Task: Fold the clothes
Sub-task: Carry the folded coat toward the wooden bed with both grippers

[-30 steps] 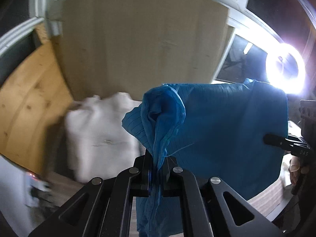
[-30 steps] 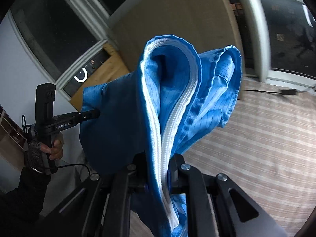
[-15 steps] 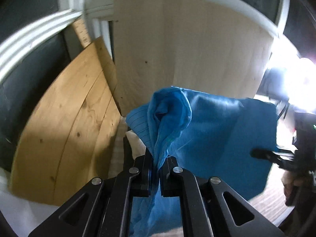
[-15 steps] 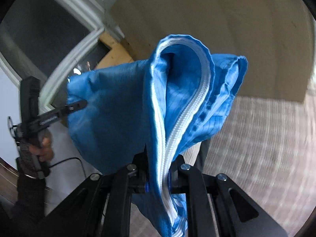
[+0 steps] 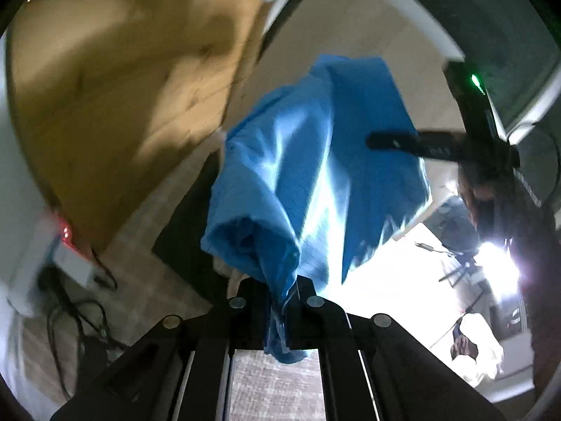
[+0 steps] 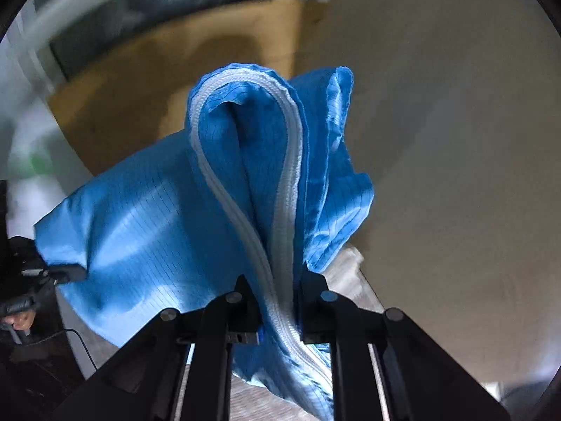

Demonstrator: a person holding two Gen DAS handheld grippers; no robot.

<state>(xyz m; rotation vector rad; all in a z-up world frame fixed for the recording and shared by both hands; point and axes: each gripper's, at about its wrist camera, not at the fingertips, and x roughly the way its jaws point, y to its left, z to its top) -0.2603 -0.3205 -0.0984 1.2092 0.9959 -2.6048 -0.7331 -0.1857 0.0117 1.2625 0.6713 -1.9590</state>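
Note:
A blue garment (image 5: 315, 161) with a white zipper (image 6: 280, 182) hangs in the air, stretched between both grippers. My left gripper (image 5: 282, 294) is shut on a bunched blue edge of it. My right gripper (image 6: 280, 298) is shut on the folded zipper edge. In the left wrist view the right gripper's fingers (image 5: 389, 140) pinch the cloth's far corner, with a hand behind it. In the right wrist view the left gripper's fingertips (image 6: 66, 273) hold the cloth's far left corner.
A round wooden board (image 5: 105, 105) leans at the left by a pale panel (image 6: 455, 140). Cables (image 5: 80, 315) and a white box with a red light lie on the floor lower left. A bright lamp (image 5: 498, 256) glares at the right. A white cloth (image 5: 480, 347) lies lower right.
Both grippers have swung sideways and rolled with the blue garment still held between them. The background has shifted, the white pile has left the left view, and the frames are blurred.

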